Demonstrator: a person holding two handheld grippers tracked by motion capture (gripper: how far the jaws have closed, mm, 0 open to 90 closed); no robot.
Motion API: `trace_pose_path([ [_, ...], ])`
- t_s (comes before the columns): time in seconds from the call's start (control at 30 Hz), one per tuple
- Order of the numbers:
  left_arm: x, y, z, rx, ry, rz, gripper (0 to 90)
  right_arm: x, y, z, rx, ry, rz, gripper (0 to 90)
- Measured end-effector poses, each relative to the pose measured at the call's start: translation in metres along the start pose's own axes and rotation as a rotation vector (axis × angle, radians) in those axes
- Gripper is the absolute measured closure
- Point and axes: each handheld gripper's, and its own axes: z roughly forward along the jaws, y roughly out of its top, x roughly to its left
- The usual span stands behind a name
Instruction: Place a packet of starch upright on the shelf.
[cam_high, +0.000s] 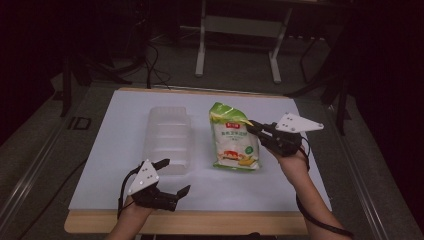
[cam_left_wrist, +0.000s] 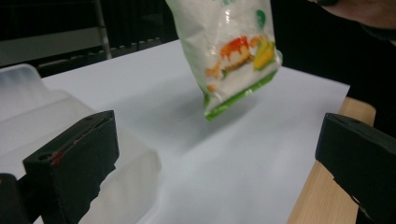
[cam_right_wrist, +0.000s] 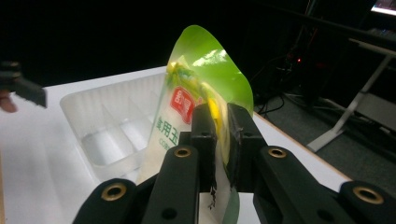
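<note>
A green and white food bag (cam_high: 234, 142) with a red label hangs above the white table sheet, lifted by its upper right edge. My right gripper (cam_high: 251, 126) is shut on that edge; in the right gripper view the jaws pinch the green film of the bag (cam_right_wrist: 205, 79). A clear plastic compartment tray (cam_high: 167, 137) lies left of the bag, also seen as the tray (cam_right_wrist: 109, 126) behind it. My left gripper (cam_high: 172, 176) hovers open at the front left, near the tray's near end. In the left gripper view the bag (cam_left_wrist: 233, 51) hangs clear of the sheet, beyond the wide-apart jaws.
The white sheet (cam_high: 125, 190) covers a wooden table whose front edge (cam_high: 200, 222) shows. Beyond the table stand a metal frame (cam_high: 237, 30), cables and dark floor. The person's forearms enter from the bottom.
</note>
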Motion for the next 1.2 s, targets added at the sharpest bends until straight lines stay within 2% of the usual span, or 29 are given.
trace_pose_path([
  [0.1,0.000,0.016,0.004,-0.023,0.025,-0.011,0.0,0.003,0.006,-0.013,-0.031,0.007,0.011,83.0],
  [0.13,0.001,0.021,0.006,-0.026,0.016,-0.020,0.0,0.003,0.006,-0.013,-0.031,0.007,0.011,83.0],
  [0.17,0.002,0.031,0.010,-0.039,-0.015,-0.028,0.0,0.006,0.008,-0.017,-0.034,0.010,0.004,83.0],
  [0.2,0.002,0.031,0.010,-0.039,-0.015,-0.028,0.0,0.006,0.008,-0.017,-0.034,0.010,0.004,83.0],
  [0.23,0.006,0.043,0.015,-0.042,-0.032,-0.036,0.0,0.009,0.010,-0.021,-0.039,0.015,-0.003,82.9],
  [0.27,0.006,0.043,0.015,-0.042,-0.032,-0.036,0.0,0.009,0.010,-0.021,-0.039,0.015,-0.003,82.9],
  [0.3,0.009,0.053,0.021,-0.049,-0.057,-0.044,0.0,0.013,0.012,-0.025,-0.044,0.015,-0.010,82.9],
  [0.33,0.009,0.053,0.021,-0.049,-0.057,-0.044,0.0,0.013,0.012,-0.025,-0.044,0.015,-0.010,82.9],
  [0.4,0.011,0.063,0.027,-0.064,-0.080,-0.037,0.0,0.015,0.014,-0.027,-0.047,0.020,-0.013,82.9],
  [0.57,0.013,0.082,0.042,-0.058,-0.069,0.014,0.0,0.023,0.018,-0.034,-0.066,0.031,-0.023,83.0],
  [0.63,0.012,0.088,0.049,-0.057,-0.077,0.007,0.0,0.026,0.019,-0.036,-0.066,0.029,-0.030,83.0],
  [0.73,0.010,0.095,0.058,-0.048,-0.103,0.008,0.0,0.030,0.021,-0.036,-0.073,0.034,-0.039,82.9],
  [0.8,0.008,0.099,0.065,-0.050,-0.093,0.013,0.0,0.031,0.022,-0.036,-0.075,0.041,-0.041,82.9],
  [0.87,0.007,0.101,0.070,-0.055,-0.102,-0.001,0.0,0.032,0.022,-0.036,-0.074,0.049,-0.040,82.9],
  [0.9,0.006,0.103,0.075,-0.061,-0.108,-0.033,0.0,0.033,0.023,-0.035,-0.076,0.053,-0.042,82.9],
  [0.93,0.006,0.103,0.075,-0.061,-0.108,-0.033,3.9,0.033,0.023,-0.035,-0.076,0.053,-0.042,82.9],
  [0.97,0.006,0.104,0.076,-0.061,-0.108,-0.038,3.9,0.034,0.023,-0.035,-0.074,0.054,-0.047,82.9],
  [1.0,0.005,0.105,0.080,-0.046,-0.101,-0.039,6.7,0.035,0.024,-0.035,-0.073,0.052,-0.052,82.9],
  [1.07,0.005,0.105,0.084,-0.029,-0.120,-0.046,7.7,0.037,0.025,-0.034,-0.075,0.055,-0.061,82.9],
  [1.13,0.006,0.105,0.087,-0.021,-0.140,-0.056,12.9,0.038,0.025,-0.034,-0.079,0.057,-0.060,83.0],
  [1.17,0.007,0.105,0.089,-0.016,-0.167,-0.061,13.8,0.038,0.026,-0.033,-0.078,0.063,-0.062,82.9],
  [1.2,0.007,0.104,0.091,-0.009,-0.177,-0.065,15.5,0.039,0.026,-0.033,-0.081,0.063,-0.063,83.0],
])
